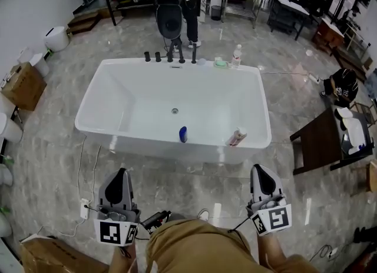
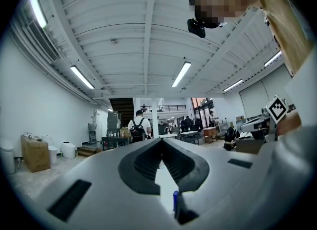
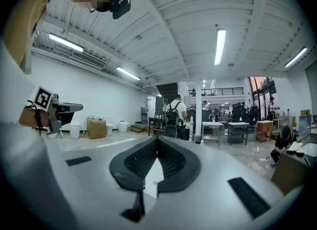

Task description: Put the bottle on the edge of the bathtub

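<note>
**Tools.** The left gripper [image 1: 121, 172] and the right gripper [image 1: 259, 167] are both held on the near side of the bathtub [image 1: 118, 63], well short of its rim. Each has its jaws closed tip to tip with nothing between them, as each gripper's own view confirms.

**Task items.**
- A blue bottle [image 1: 183, 134] stands inside the bathtub, against its near wall.
- A white bottle [image 1: 237, 137] with pink print leans inside the bathtub at the near right, close under the rim.
- A clear bottle [image 1: 237, 56] stands upright on the bathtub's far edge, just beside a green soap dish [image 1: 221, 62].

**Stage, as a judgement.** One bottle is on the edge and two are in the basin, with both tools empty. This fits either a pause ahead of a pick-up or a pause following a placement. To fetch a basin bottle, a gripper would have to open its jaws and reach over the near rim.

**Writing.** None is legible. The white bottle's print is too small to read, and the marker cubes [image 1: 273, 219] bear patterns only.
</note>
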Motion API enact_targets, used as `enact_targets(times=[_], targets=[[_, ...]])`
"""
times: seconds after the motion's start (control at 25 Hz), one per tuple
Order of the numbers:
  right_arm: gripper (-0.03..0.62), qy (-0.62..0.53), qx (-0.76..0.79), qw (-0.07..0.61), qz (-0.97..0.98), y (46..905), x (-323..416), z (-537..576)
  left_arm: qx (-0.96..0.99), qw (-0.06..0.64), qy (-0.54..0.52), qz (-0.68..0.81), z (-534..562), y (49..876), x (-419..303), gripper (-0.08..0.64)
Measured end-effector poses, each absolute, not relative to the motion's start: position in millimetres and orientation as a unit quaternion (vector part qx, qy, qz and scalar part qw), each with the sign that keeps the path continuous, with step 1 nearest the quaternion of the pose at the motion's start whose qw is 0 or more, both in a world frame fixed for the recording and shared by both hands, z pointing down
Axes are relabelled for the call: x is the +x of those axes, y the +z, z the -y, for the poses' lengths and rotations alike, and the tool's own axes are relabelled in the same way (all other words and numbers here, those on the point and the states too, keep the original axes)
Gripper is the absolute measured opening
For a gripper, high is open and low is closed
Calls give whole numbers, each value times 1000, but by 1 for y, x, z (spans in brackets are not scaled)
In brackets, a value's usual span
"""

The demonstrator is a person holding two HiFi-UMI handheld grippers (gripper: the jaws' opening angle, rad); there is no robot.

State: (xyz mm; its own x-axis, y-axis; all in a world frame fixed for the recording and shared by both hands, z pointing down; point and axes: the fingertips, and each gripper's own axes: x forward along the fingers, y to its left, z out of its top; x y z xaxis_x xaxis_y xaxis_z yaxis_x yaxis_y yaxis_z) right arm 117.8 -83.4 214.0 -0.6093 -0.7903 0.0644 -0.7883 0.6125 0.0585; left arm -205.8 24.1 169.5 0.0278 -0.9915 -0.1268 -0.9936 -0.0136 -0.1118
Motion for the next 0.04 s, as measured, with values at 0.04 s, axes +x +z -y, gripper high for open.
enact_targets(times=[0.04], targets=[[0,-13,439,41,898,215,117,84,-712,85,6,-697,-23,170,-206,6]])
